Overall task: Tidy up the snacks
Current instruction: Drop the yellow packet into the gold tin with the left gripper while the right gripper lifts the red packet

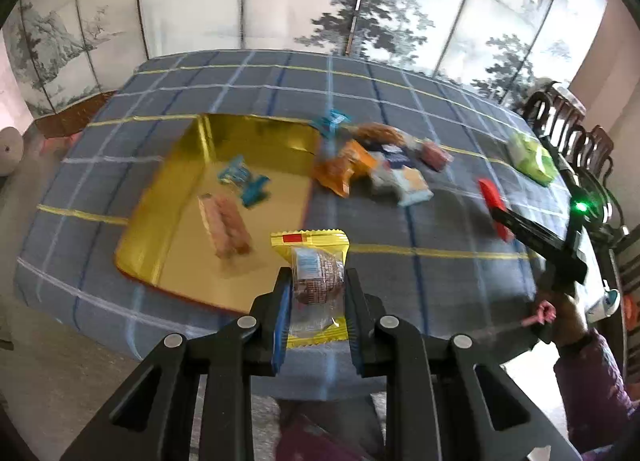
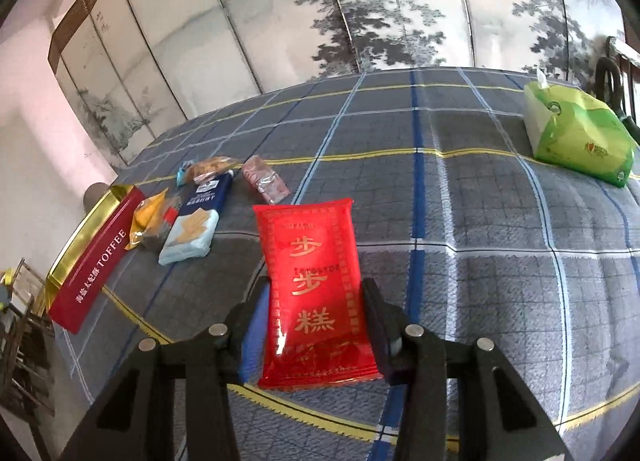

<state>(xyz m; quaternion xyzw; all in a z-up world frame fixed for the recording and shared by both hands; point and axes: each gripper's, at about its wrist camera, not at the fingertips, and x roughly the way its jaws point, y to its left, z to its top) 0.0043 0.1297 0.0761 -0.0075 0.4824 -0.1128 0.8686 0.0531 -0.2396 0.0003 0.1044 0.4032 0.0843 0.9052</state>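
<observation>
My left gripper point(image 1: 316, 281) is shut on a yellow-edged clear packet with a brown cake point(image 1: 316, 269), held above the near right rim of the gold tin point(image 1: 176, 185). In the tin lie a pink wafer packet point(image 1: 226, 227) and a blue candy point(image 1: 244, 179). My right gripper point(image 2: 314, 301) is shut on a flat red packet with gold characters point(image 2: 316, 285), held above the table; it shows in the left wrist view point(image 1: 494, 207) at the right. Loose snacks lie beside the tin: orange packet point(image 1: 344, 169), blue-and-white biscuit packet point(image 2: 196, 221), pink packet point(image 2: 266, 179).
The table has a grey plaid cloth point(image 2: 460, 221). A green tissue pack point(image 2: 580, 141) lies at the far right. The tin's red side reads TOFFEE point(image 2: 96, 257). Dark wooden chairs point(image 1: 568, 121) stand at the right edge, a painted screen behind.
</observation>
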